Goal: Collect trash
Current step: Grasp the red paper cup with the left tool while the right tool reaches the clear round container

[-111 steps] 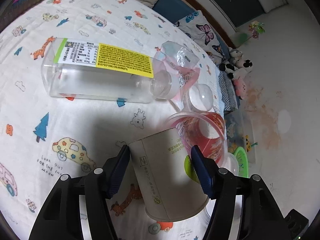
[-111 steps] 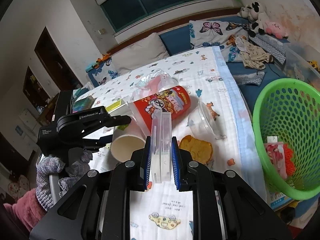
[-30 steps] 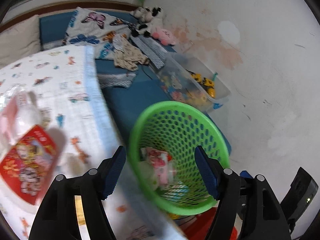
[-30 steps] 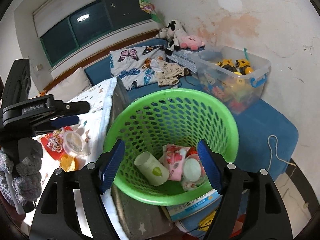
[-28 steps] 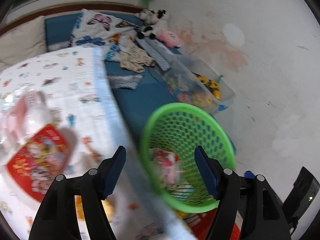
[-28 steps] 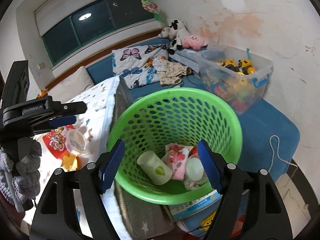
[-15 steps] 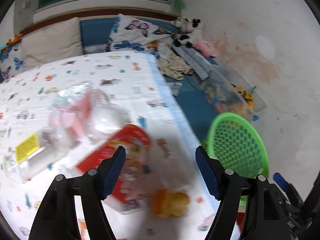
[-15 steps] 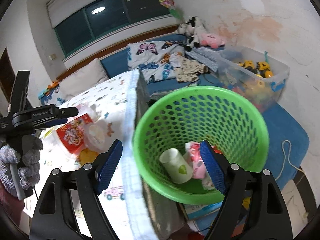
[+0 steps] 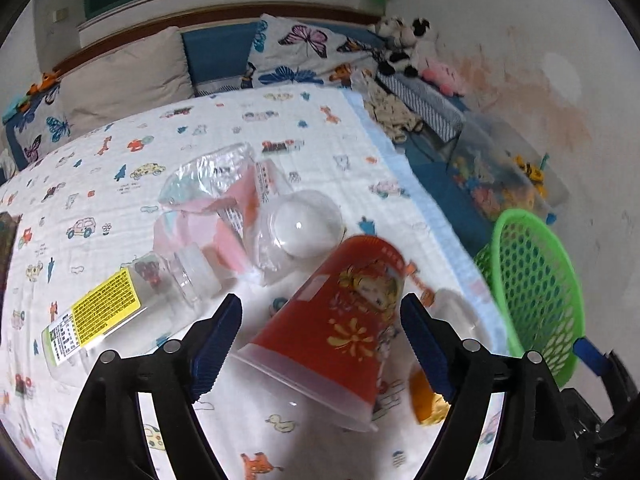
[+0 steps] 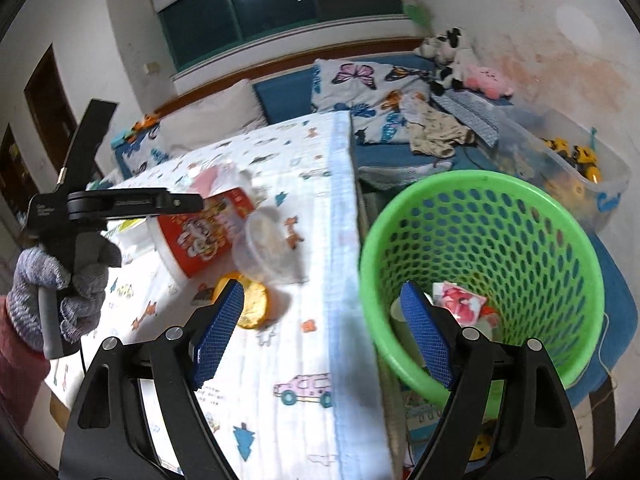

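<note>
A red printed cup (image 9: 336,332) lies on its side on the cartoon-print sheet, between the open jaws of my left gripper (image 9: 320,344); it also shows in the right wrist view (image 10: 196,236). A clear bottle with a yellow label (image 9: 120,312), a crumpled clear and pink bag (image 9: 216,216), a clear dome lid (image 9: 300,228), a small clear cup (image 10: 268,252) and an orange scrap (image 10: 252,306) lie around it. The green basket (image 10: 560,248) stands beside the bed and holds trash. My right gripper (image 10: 320,340) is open and empty over the bed edge.
The sheet's blue-trimmed edge (image 10: 340,240) runs beside the basket. A clear toy bin (image 10: 576,168), clothes (image 10: 432,128) and plush toys (image 10: 456,56) lie on the blue mat behind. Pillows (image 9: 128,76) line the far wall.
Both grippers dropped the paper cup and the clear lid into the basket and swung back left to the bed. My left gripper has now come down around the red cup.
</note>
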The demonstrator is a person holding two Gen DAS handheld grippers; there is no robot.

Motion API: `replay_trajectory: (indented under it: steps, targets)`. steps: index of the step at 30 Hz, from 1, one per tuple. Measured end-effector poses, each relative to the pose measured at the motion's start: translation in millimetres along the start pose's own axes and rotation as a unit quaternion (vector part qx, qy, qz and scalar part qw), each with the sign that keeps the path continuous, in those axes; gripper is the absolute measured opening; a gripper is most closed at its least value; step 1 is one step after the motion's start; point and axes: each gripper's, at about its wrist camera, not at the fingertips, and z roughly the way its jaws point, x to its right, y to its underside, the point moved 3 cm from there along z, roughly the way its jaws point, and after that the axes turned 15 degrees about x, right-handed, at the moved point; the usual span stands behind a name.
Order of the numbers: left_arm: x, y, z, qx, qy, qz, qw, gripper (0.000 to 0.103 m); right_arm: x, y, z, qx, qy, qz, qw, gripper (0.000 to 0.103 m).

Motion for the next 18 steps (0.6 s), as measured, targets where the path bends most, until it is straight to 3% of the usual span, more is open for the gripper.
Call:
replay_trajectory:
  steps: [5,18]
  targets:
    - [2.7,6.1,9.7,-0.016,-0.007,0.042,0.999,0.085,-6.8,4.3,6.1,-0.011,-0.008,-0.006,1.0,0.081]
    - [8.7,13.6,27.2,-0.041,0.01,0.051,0.9978,0.09,-9.2,9.7,20.8,-0.031,-0.024,0.001,0.999,0.083]
